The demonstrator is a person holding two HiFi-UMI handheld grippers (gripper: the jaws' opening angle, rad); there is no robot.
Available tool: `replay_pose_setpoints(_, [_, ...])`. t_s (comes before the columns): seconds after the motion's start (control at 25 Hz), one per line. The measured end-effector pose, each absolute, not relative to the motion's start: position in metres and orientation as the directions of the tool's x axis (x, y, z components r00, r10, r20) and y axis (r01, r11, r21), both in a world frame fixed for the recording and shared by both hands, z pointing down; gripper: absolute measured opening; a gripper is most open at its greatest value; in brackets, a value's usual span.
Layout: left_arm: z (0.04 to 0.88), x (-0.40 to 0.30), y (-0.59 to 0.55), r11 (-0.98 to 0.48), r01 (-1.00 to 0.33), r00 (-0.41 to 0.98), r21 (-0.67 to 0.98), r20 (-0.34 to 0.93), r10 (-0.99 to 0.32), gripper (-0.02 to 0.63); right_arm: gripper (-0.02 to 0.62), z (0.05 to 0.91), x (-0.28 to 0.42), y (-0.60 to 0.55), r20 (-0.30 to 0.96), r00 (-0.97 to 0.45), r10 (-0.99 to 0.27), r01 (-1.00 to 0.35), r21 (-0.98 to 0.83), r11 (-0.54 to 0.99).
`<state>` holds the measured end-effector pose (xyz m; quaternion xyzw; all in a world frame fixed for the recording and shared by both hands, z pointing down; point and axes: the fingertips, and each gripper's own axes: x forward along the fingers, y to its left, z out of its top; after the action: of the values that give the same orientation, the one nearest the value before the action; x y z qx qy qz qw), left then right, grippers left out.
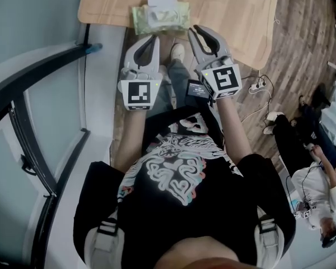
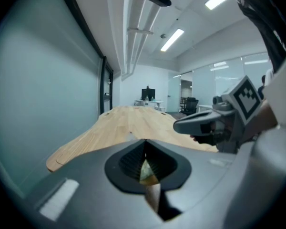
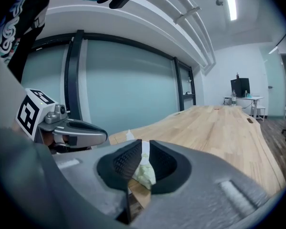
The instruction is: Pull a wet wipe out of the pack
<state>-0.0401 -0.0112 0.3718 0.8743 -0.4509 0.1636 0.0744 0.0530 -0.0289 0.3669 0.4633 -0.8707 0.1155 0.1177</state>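
Note:
A pale green wet wipe pack lies at the near edge of the wooden table, with a white wipe standing out of its top. Both grippers hover side by side just short of it, each pointing at the pack. My left gripper has its jaws together with nothing in them. My right gripper has a narrow gap between its pads. In the right gripper view the pack shows through that gap, beyond the right gripper and untouched. In the left gripper view a sliver of the pack shows under the left gripper.
The long table runs away from me beside a glass wall on the left. Below the grippers are my own legs and a shoe. On the floor at right lie a power strip with cables, and a person sits there.

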Motion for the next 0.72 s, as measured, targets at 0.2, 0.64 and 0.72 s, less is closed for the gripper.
replay_pose_setpoints(0.2, [0.386, -0.039, -0.022, -0.562, -0.827, 0.525, -0.002, 0.357, -0.773, -0.009, 0.059, 0.386, 0.051, -0.043, 0.365, -0.525, -0.769, -0.842, -0.092, 0.532])
replay_pose_setpoints(0.64, [0.410, -0.039, -0.031, -0.518, -0.854, 0.491, 0.050, 0.410, -0.769, -0.009, 0.105, 0.410, 0.023, -0.066, 0.392, -0.629, -0.672, -0.757, -0.111, 0.644])
replay_pose_setpoints(0.72, [0.410, -0.038, -0.034, -0.520, -0.853, 0.493, 0.049, 0.402, -0.771, -0.009, 0.115, 0.413, 0.019, -0.070, 0.403, -0.641, -0.654, -0.744, -0.114, 0.659])
